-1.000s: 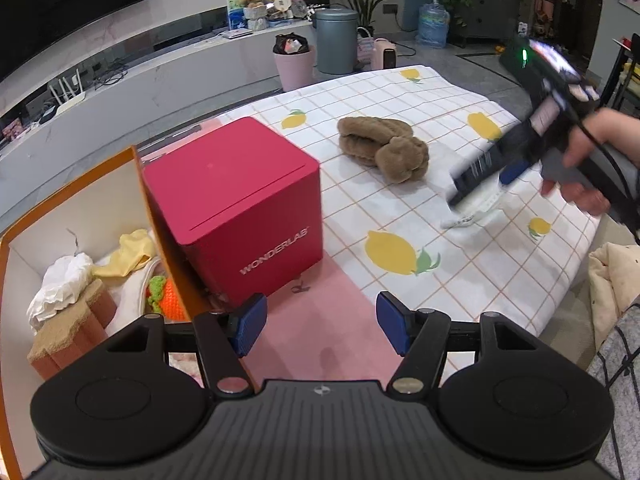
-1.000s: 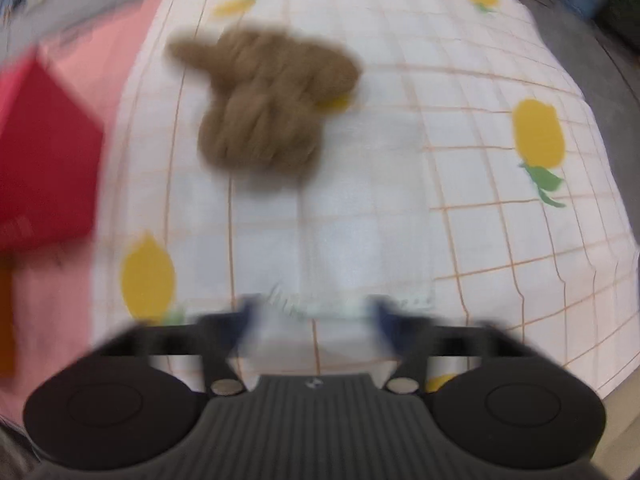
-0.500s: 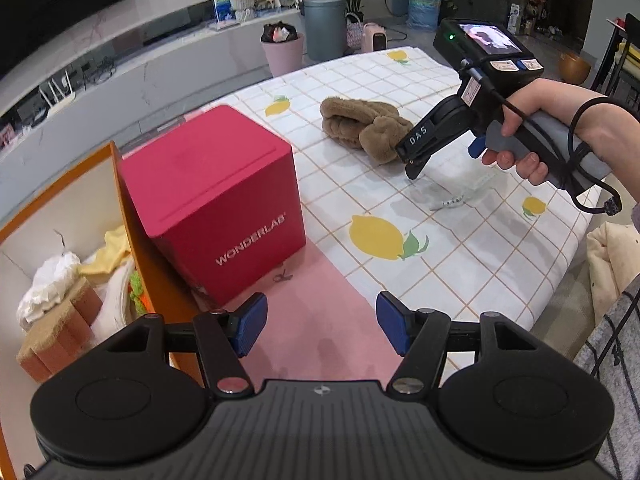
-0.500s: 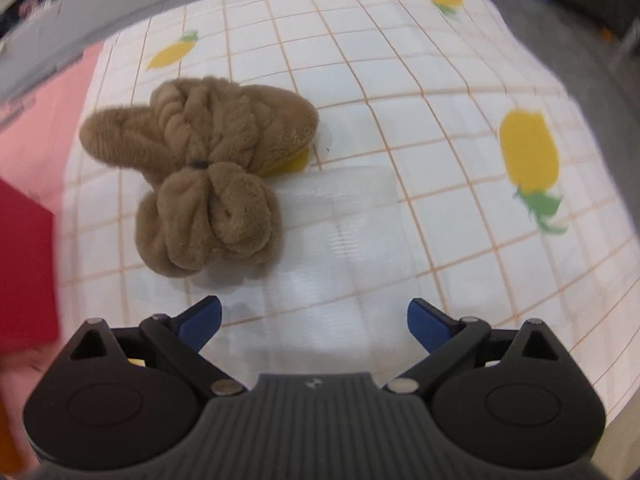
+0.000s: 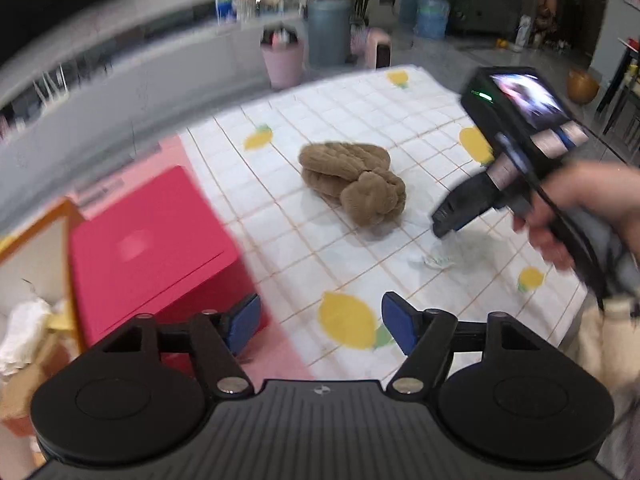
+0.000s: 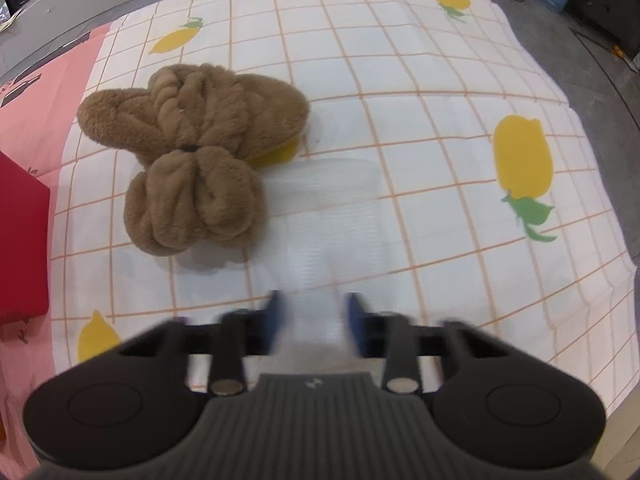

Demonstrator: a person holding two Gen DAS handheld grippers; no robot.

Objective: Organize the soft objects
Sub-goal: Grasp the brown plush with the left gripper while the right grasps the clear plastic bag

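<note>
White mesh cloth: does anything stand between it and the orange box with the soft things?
Yes. The red box stands right beside the orange box, on the side facing the white mesh cloth, blocking the straight way.

My left camera looks forward and down across the surface [image 5: 280, 240] from behind my left gripper [image 5: 320, 320], taking in the room beyond. My right camera looks more steeply down, close over the cloth. Both views share the brown plush [image 5: 354, 184] [image 6: 192, 172] and the red box [image 5: 152, 248] [image 6: 20, 240].
</note>
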